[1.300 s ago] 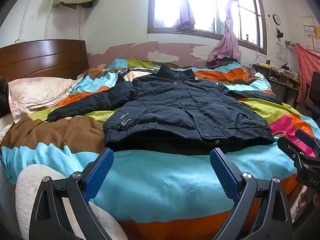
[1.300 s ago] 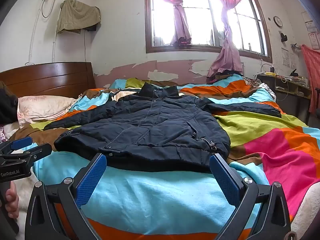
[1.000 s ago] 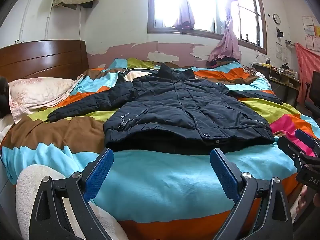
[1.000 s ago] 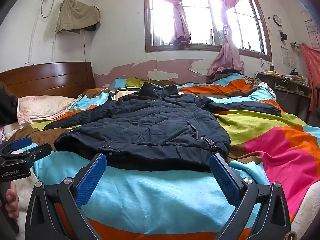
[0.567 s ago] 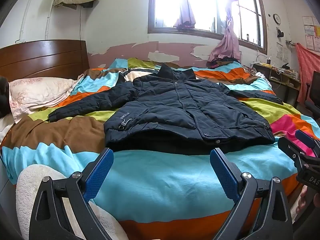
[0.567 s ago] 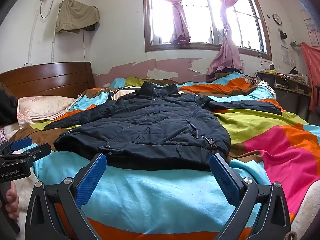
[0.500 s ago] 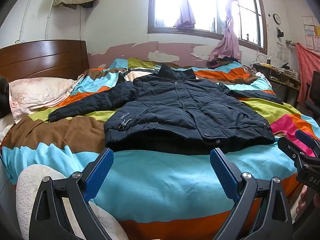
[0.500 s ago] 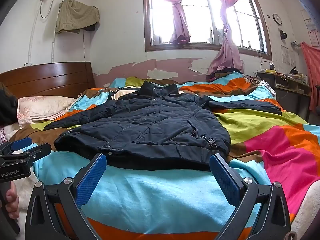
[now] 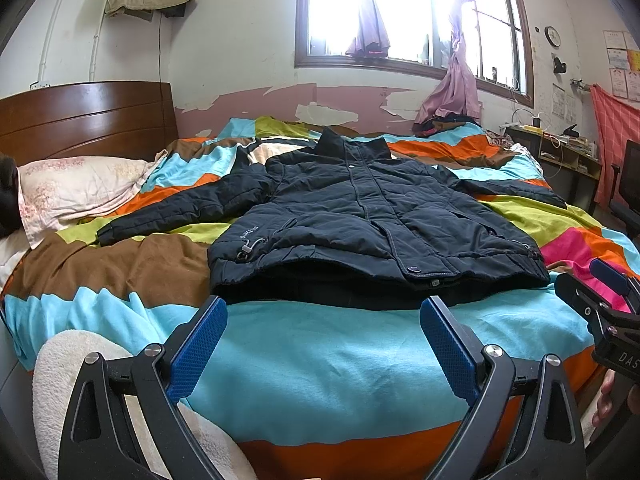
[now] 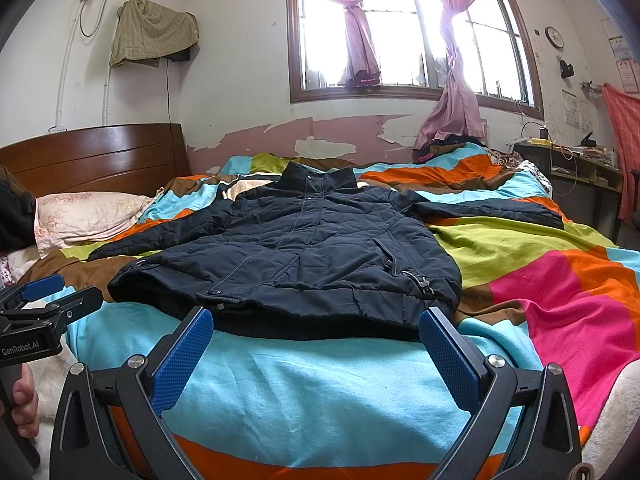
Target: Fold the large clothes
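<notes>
Left wrist view, nearest item: my left gripper, blue-padded fingers spread wide apart, nothing between them, held above the near edge of the bed.
Right edge of the same view: my right gripper, with fingertips of my right hand below it. Its own camera shows this right gripper equally wide apart and holding nothing; my left gripper appears at that view's left edge.
Item: striped blanket, turquoise, orange, brown, lime and pink bands, covering the bed.
Item: dark navy padded jacket, lying flat on the blanket just beyond my fingertips, front up, hem toward me, collar away, both sleeves spread outward. Not touched by either gripper.
Item: floral pillow, left of the jacket, against a wooden headboard.
Farthest: window with pink curtains; wall clock; desk at right.
</notes>
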A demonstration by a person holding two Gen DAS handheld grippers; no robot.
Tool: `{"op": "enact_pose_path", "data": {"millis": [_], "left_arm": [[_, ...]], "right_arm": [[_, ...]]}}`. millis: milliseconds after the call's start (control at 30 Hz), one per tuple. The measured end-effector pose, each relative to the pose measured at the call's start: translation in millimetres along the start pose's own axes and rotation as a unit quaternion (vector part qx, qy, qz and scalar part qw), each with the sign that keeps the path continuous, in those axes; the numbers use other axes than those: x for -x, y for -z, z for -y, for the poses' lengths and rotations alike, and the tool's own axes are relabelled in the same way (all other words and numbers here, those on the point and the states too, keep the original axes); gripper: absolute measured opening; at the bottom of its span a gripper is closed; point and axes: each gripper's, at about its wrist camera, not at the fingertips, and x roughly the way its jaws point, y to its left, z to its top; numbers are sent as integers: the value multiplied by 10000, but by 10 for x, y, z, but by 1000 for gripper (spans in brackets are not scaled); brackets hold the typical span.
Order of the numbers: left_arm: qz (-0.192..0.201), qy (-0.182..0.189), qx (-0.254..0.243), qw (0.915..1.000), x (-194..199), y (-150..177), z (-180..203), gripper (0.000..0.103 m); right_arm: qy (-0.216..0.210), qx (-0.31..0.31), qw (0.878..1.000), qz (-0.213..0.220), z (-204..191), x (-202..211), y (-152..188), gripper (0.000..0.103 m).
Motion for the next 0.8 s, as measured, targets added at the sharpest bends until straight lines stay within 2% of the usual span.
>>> {"op": "enact_pose_path", "data": {"millis": [800], "left_arm": [[10, -10, -16, 10000, 1, -1, 1, 95]], "right_arm": [[-6, -17, 10000, -16, -2, -4, 6, 103]]}}
